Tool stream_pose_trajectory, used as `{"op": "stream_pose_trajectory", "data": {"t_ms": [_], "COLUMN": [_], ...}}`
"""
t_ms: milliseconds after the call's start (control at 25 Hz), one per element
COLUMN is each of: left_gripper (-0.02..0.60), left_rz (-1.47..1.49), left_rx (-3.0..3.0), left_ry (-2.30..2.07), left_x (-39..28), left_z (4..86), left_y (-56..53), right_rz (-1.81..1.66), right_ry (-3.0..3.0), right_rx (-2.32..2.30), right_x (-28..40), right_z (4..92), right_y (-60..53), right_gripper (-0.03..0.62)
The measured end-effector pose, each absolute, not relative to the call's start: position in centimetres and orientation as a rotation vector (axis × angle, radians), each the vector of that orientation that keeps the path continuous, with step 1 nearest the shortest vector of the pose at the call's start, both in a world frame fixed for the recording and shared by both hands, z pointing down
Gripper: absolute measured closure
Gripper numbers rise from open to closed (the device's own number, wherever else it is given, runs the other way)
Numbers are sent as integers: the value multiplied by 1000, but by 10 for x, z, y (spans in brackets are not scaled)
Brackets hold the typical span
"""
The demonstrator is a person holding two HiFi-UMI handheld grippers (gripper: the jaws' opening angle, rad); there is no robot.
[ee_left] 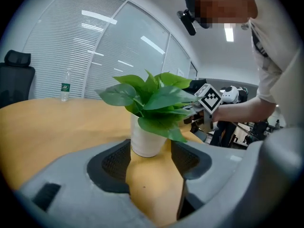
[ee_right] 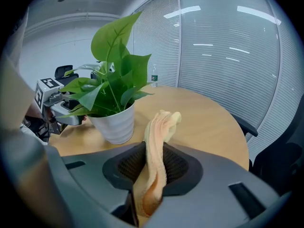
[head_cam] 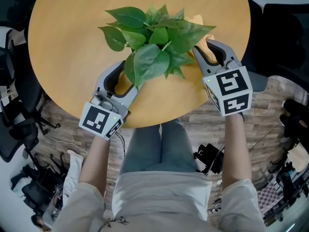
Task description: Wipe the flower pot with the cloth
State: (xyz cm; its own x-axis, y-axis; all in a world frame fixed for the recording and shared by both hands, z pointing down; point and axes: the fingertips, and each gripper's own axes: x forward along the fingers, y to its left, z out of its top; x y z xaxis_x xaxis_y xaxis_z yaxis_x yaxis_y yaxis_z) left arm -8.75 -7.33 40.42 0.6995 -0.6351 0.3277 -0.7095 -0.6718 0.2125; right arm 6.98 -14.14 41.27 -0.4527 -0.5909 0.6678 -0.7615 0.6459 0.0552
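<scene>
A leafy green plant (head_cam: 154, 37) stands in a white ribbed flower pot (ee_left: 147, 141) near the front of a round wooden table (head_cam: 63, 42). From above, the leaves hide the pot. My left gripper (ee_left: 152, 160) is open, low at the pot's left side, and the base of the pot sits just ahead of and between its tips, with a gap at the right pad. My right gripper (ee_right: 154, 167) is shut on a peach-yellow cloth (ee_right: 156, 146), which stands up from its pads. It hangs to the right of the pot (ee_right: 116, 125), a little apart from it.
The table's front edge runs just under both grippers (head_cam: 123, 79) (head_cam: 211, 52), with the person's legs below it. Black office chairs (head_cam: 14, 129) stand at the left, and cables and gear lie on the floor. A water bottle (ee_left: 65, 91) stands at the table's far side.
</scene>
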Motion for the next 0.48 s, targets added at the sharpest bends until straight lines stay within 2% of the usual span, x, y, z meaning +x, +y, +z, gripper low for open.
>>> {"op": "stream_pose_trajectory", "data": {"t_ms": [160, 480], "left_gripper": [257, 249], "left_rz": [335, 345], "left_rx": [2645, 2714], "left_ry": [-1009, -953], "left_x": [-80, -71], "left_z": [404, 398], "left_y": [-87, -103], "right_rz": [298, 202], "right_ry": [-2180, -2159], "right_rx": [1012, 925], "right_x": [64, 42], "right_z": [417, 422], "right_y": [-147, -154], "right_gripper": [502, 502]}}
